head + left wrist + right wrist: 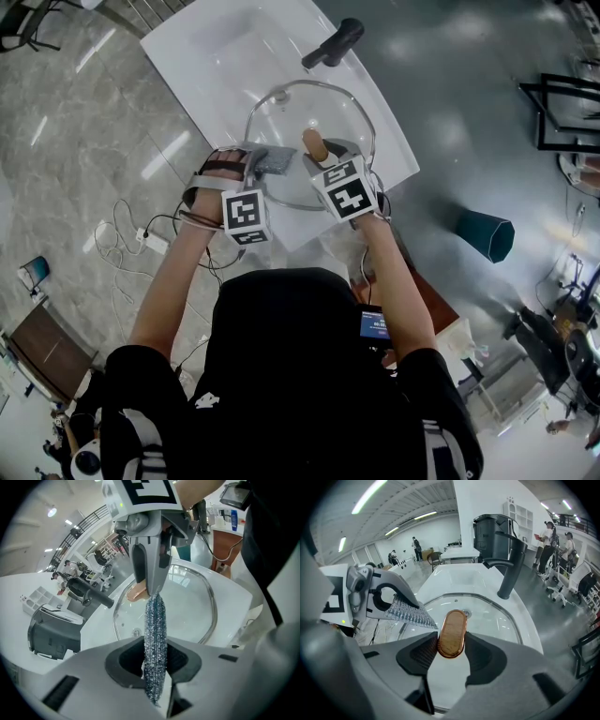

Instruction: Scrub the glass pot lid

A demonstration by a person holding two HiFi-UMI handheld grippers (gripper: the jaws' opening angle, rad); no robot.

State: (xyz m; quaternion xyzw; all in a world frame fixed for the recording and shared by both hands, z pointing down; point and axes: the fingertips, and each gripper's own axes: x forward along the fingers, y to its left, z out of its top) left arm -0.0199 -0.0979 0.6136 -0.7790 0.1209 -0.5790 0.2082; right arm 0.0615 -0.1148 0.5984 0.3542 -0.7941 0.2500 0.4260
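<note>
The glass pot lid with its metal rim lies in a white basin. Its oval wooden knob stands up between the jaws of my right gripper, which is shut on it. My left gripper is shut on a silvery steel-wool scrubber, held on edge just above the lid glass to the left of the knob. In the head view both grippers sit side by side over the lid's near edge, left gripper, right gripper. The scrubber shows at the left in the right gripper view.
A black faucet rises at the basin's far side, seen close as the faucet behind the lid. A teal bin stands on the floor at right. Cables lie on the floor at left. People stand far off.
</note>
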